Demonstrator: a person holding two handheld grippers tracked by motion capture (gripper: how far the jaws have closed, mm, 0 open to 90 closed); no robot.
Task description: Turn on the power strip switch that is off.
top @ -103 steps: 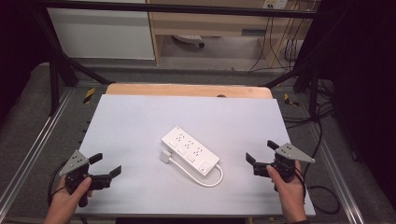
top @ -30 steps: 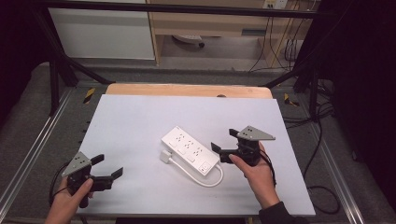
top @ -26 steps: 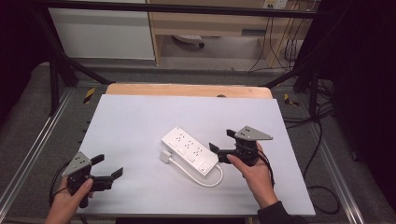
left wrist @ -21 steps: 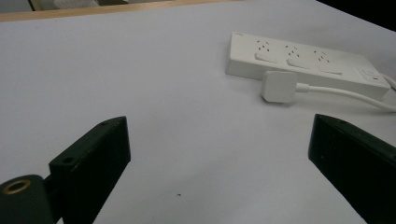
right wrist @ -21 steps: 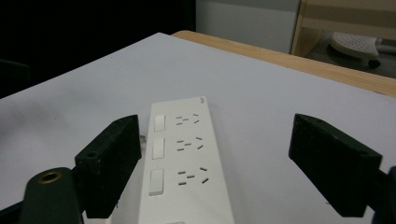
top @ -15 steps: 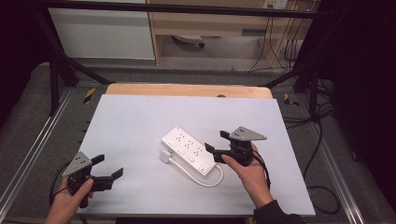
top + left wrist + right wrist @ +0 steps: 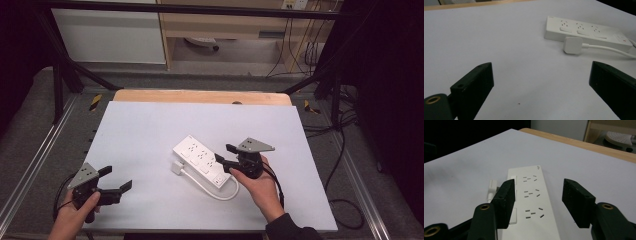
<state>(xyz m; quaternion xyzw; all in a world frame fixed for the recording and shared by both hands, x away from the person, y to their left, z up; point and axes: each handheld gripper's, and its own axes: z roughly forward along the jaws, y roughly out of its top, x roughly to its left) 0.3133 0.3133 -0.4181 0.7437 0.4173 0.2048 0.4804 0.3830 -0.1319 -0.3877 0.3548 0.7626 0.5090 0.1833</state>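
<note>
A: The right tongs [image 7: 537, 202] are straddling the near end of the white power strip [image 7: 532, 205], jaws about half open and just now closing in, one on each long side, not yet pressing on it as far as I can tell.

B: So they should be centring over the strip's width and squeezing the side walls evenly (keeping clear of the white cable [image 7: 215, 190] and its plug [image 7: 573, 45] lying alongside).

A: The left tongs [image 7: 114, 180] are resting wide open and empty near the surface's [image 7: 150, 130] front left corner. The strip is lying at an angle mid-surface.

B: Compared with a few seconds ago, the right hand [image 7: 260, 187] is in from the right edge and at the strip; the strip itself is lying where it was.
</note>
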